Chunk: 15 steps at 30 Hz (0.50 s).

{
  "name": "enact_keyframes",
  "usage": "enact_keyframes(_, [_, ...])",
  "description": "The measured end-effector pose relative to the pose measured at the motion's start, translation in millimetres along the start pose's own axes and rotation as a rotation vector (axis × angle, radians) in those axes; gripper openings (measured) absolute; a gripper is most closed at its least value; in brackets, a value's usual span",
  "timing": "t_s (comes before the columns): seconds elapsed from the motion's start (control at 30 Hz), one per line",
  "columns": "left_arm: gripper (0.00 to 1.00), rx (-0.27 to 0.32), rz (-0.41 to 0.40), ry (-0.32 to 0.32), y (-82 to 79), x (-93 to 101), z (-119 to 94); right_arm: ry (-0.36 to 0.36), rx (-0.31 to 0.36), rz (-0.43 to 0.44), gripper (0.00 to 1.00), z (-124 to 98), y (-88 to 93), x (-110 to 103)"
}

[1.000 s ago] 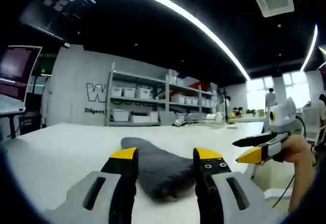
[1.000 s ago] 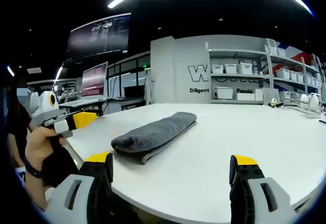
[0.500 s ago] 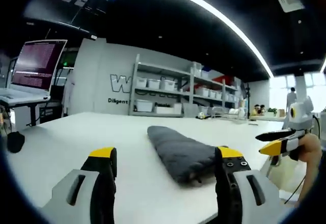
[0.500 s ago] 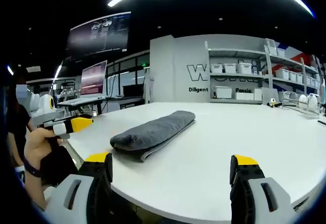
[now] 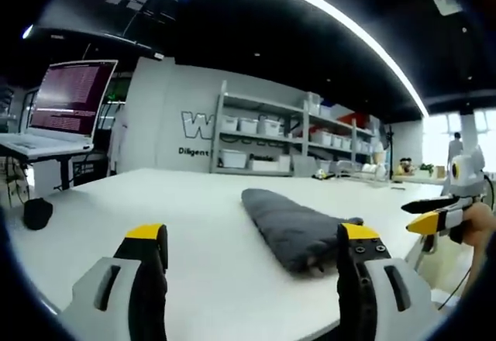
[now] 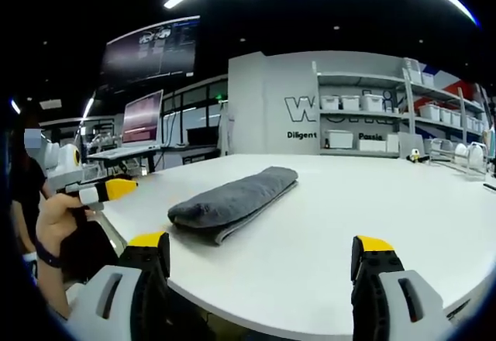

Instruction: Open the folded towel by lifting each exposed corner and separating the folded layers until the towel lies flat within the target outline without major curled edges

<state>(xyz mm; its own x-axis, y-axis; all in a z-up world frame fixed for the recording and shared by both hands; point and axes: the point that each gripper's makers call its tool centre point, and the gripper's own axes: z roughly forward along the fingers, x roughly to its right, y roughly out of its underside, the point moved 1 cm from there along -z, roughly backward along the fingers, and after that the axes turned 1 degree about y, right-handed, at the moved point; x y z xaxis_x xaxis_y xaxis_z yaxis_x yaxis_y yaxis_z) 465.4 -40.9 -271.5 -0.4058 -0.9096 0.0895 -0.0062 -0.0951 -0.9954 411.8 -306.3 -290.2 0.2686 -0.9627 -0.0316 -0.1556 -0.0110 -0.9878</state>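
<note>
While both grippers (image 5: 252,240) (image 6: 260,252) hang open and empty, we should pinch the towel's (image 6: 232,199) nearest loose corner only.

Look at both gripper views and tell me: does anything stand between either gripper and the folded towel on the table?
Nothing visible does. The grey folded towel lies alone on the white table, with bare tabletop between it and the open right gripper. From the left gripper, also open, bare table leads to the towel's near end.

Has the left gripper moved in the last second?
Yes. In the right gripper view the left gripper has drawn back left, away from the towel on the white table.
</note>
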Motion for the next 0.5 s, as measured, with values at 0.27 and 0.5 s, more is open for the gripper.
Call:
enact_keyframes(0.27, [0.95,0.005,0.011,-0.029,-0.2,-3.0,-1.3,0.005,-0.002,0.008,0.99,-1.3,1.9,2.6])
enact_keyframes(0.5, [0.98,-0.022,0.009,-0.028,4.6,-1.4,0.5,0.009,0.006,0.012,0.99,-2.3,0.8,3.1])
